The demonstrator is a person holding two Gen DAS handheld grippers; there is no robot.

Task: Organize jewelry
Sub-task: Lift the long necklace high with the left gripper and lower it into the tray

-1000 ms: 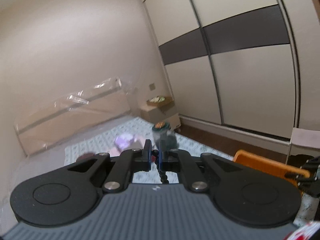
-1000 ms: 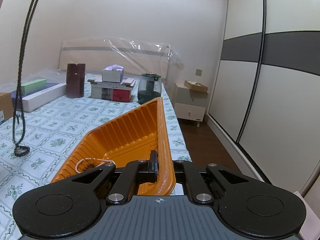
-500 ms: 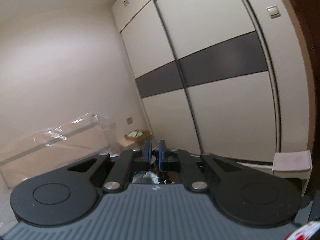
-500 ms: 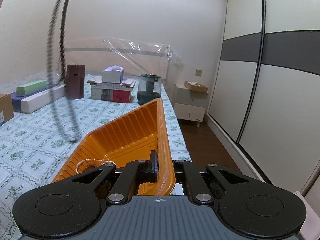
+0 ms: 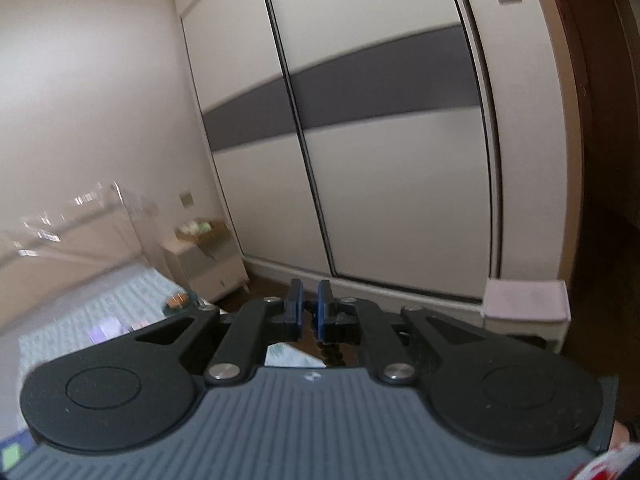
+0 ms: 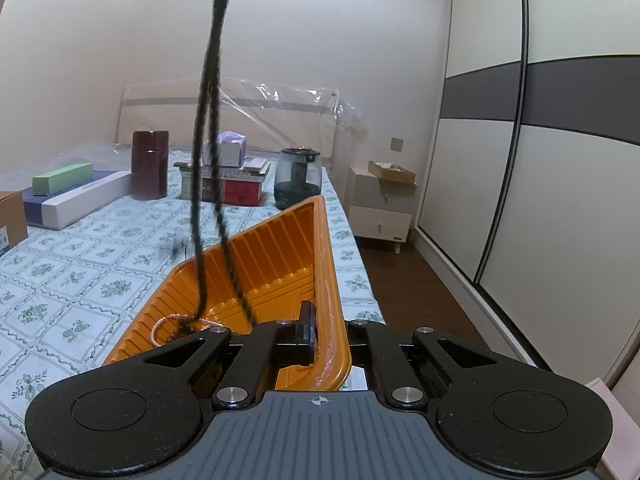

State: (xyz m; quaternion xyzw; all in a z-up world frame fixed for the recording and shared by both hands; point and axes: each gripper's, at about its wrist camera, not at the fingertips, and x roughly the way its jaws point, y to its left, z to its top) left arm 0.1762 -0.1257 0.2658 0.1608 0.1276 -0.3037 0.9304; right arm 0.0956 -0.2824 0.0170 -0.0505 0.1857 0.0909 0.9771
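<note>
Two necklaces (image 6: 208, 168), orange tray (image 6: 280, 256), bedside boxes (image 6: 224, 184)

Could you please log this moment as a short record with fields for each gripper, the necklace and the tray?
left gripper: shut on the dark bead necklace, held high
right gripper: fingers shut on the orange tray rim
necklace: hangs as a long loop, lower end down in the tray
tray contents: a pink bead strand
tray location: on the floral bedspread

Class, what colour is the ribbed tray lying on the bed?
Orange; the tray shows best in the right wrist view.
</note>
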